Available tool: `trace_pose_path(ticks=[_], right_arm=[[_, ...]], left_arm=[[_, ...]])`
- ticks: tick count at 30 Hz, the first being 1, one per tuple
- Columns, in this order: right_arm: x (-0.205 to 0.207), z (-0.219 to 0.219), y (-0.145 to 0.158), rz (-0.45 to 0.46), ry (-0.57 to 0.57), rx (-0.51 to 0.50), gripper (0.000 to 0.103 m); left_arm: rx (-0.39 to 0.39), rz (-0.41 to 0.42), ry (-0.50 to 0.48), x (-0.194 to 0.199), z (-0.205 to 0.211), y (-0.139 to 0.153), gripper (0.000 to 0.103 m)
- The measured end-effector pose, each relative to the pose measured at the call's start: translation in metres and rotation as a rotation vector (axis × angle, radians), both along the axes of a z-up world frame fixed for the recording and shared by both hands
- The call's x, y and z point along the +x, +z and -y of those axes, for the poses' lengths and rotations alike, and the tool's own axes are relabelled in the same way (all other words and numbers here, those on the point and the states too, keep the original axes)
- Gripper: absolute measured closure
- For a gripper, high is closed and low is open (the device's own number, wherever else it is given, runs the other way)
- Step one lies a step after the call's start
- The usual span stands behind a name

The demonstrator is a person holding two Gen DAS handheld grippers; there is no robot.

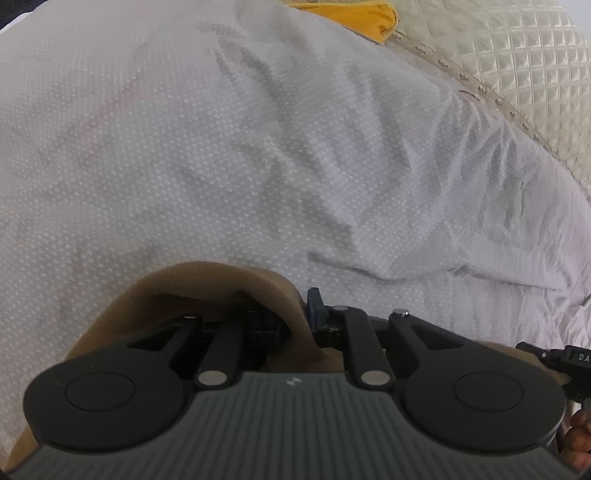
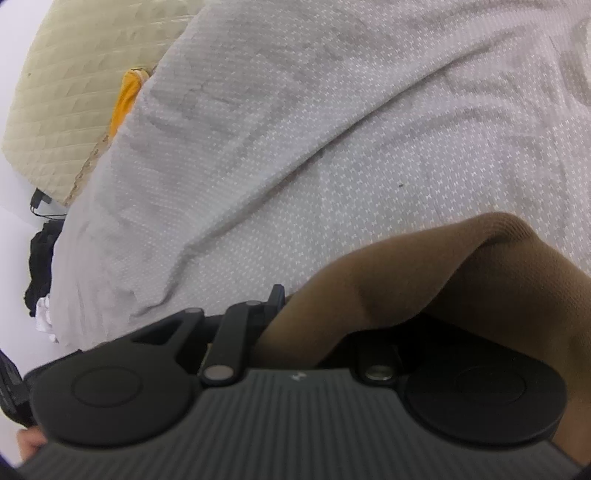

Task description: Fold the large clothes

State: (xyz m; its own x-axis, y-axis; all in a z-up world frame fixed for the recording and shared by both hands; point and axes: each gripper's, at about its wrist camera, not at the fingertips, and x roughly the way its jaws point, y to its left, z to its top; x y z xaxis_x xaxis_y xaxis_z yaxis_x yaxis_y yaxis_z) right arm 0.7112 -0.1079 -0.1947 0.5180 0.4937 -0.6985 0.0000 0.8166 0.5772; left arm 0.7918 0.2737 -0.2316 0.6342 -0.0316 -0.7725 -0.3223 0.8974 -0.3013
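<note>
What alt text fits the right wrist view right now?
The right gripper is shut on a fold of brown cloth, low over a white dotted sheet. A yellow garment and a cream quilted cover lie at upper left.

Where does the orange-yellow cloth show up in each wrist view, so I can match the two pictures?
Left wrist: the orange-yellow cloth peeks out at the top edge, right of centre, behind the white dotted sheet.
Right wrist: orange-yellow cloth at upper left, along the sheet's left edge.
Shared landmark: the cream quilted cover, bordering the cloth in both views.
</note>
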Motion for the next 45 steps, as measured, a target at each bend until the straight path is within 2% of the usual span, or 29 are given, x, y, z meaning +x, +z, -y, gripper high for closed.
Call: trace_pose_path(ticks=[2, 4, 5, 6, 7, 8, 9, 10, 11, 12, 14, 18, 21, 28, 31, 36, 41, 45], right_arm=[[-0.003, 0.001, 0.008, -0.024, -0.005, 0.002, 0.079], [-0.004, -0.002, 0.015, -0.03, 0.003, -0.014, 0.078], [-0.005, -0.003, 0.019, -0.03, 0.007, -0.022, 0.078], [-0.006, -0.004, 0.023, -0.03, 0.012, -0.024, 0.077], [-0.008, -0.005, 0.027, -0.032, 0.016, -0.027, 0.076], [-0.011, -0.007, 0.032, -0.034, 0.017, -0.033, 0.069], [-0.015, -0.006, 0.037, -0.033, 0.014, -0.044, 0.056], [-0.019, -0.006, 0.043, -0.026, 0.011, -0.056, 0.046], [-0.024, -0.007, 0.049, -0.014, 0.019, -0.057, 0.027], [-0.03, -0.008, 0.056, 0.004, 0.04, -0.053, 0.023], [-0.047, -0.012, 0.072, 0.048, 0.068, -0.092, 0.023], [-0.082, -0.02, 0.098, 0.144, 0.106, -0.162, 0.024], [-0.115, -0.019, 0.116, 0.202, 0.105, -0.178, 0.024], [-0.22, -0.016, 0.155, 0.356, 0.103, -0.236, 0.024], [-0.27, -0.011, 0.17, 0.39, 0.102, -0.233, 0.024], [-0.352, -0.011, 0.189, 0.429, 0.115, -0.259, 0.024], [-0.419, -0.014, 0.195, 0.484, 0.147, -0.304, 0.024], [-0.468, -0.007, 0.189, 0.496, 0.134, -0.262, 0.024]], left_arm=[[-0.016, -0.007, 0.01, -0.006, 0.0, 0.01, 0.085], [-0.021, -0.018, 0.004, -0.008, -0.001, 0.02, 0.076], [-0.028, -0.024, -0.005, -0.01, -0.002, 0.024, 0.061], [-0.045, -0.026, -0.019, -0.01, -0.001, 0.028, 0.039], [-0.07, -0.023, -0.037, -0.012, -0.001, 0.034, 0.03], [-0.07, -0.015, -0.037, -0.016, 0.0, 0.04, 0.018], [-0.052, 0.001, -0.038, -0.02, 0.004, 0.047, 0.015], [-0.026, 0.022, -0.045, -0.025, 0.008, 0.056, 0.015], [-0.016, 0.031, -0.054, -0.03, 0.011, 0.062, 0.015], [-0.019, 0.037, -0.064, -0.035, 0.013, 0.069, 0.015], [-0.017, 0.054, -0.072, -0.047, 0.018, 0.081, 0.015], [0.06, 0.099, -0.078, -0.078, 0.03, 0.105, 0.015], [0.067, 0.134, -0.081, -0.11, 0.036, 0.123, 0.015], [0.108, 0.242, -0.103, -0.214, 0.067, 0.169, 0.015], [0.121, 0.261, -0.117, -0.265, 0.08, 0.181, 0.015], [0.08, 0.291, -0.13, -0.349, 0.093, 0.189, 0.015], [0.061, 0.301, -0.135, -0.424, 0.106, 0.189, 0.015], [0.042, 0.299, -0.127, -0.478, 0.11, 0.183, 0.015]])
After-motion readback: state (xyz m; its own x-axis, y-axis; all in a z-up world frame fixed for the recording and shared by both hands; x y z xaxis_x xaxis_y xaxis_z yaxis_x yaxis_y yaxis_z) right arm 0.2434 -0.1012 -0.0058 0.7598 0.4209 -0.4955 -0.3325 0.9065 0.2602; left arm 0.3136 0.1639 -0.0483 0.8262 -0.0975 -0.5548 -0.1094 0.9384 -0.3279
